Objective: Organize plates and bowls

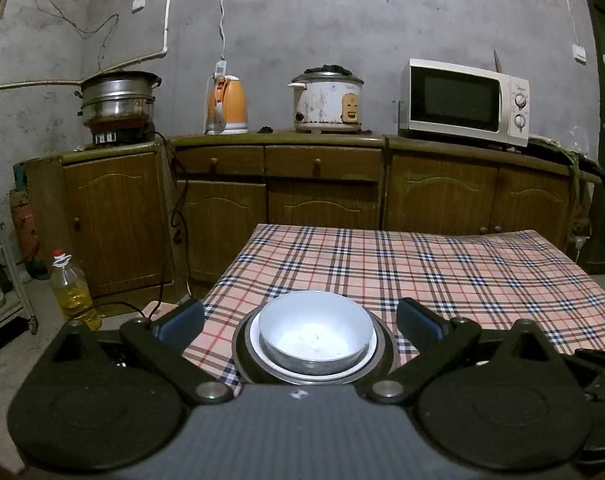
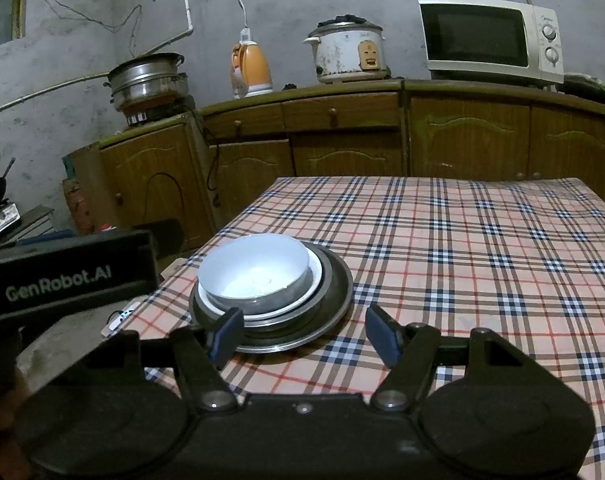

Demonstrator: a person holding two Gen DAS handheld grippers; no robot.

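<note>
A white bowl point(image 1: 315, 330) sits on top of a stack: under it a white plate point(image 1: 258, 346), then a metal plate point(image 1: 240, 354), on the plaid table point(image 1: 442, 272) near its front left corner. My left gripper point(image 1: 302, 326) is open, its fingers on either side of the stack, empty. In the right wrist view the bowl point(image 2: 254, 270) tops the white plate point(image 2: 316, 270) and the metal plate point(image 2: 338, 288). My right gripper point(image 2: 304, 338) is open and empty just in front of the stack. The left gripper's body point(image 2: 62, 276) shows at the left.
A wooden cabinet point(image 1: 322, 184) along the back wall carries a steamer pot point(image 1: 118, 96), an orange kettle point(image 1: 226, 106), a rice cooker point(image 1: 328, 102) and a microwave point(image 1: 464, 102). An oil bottle point(image 1: 74, 292) stands on the floor left of the table.
</note>
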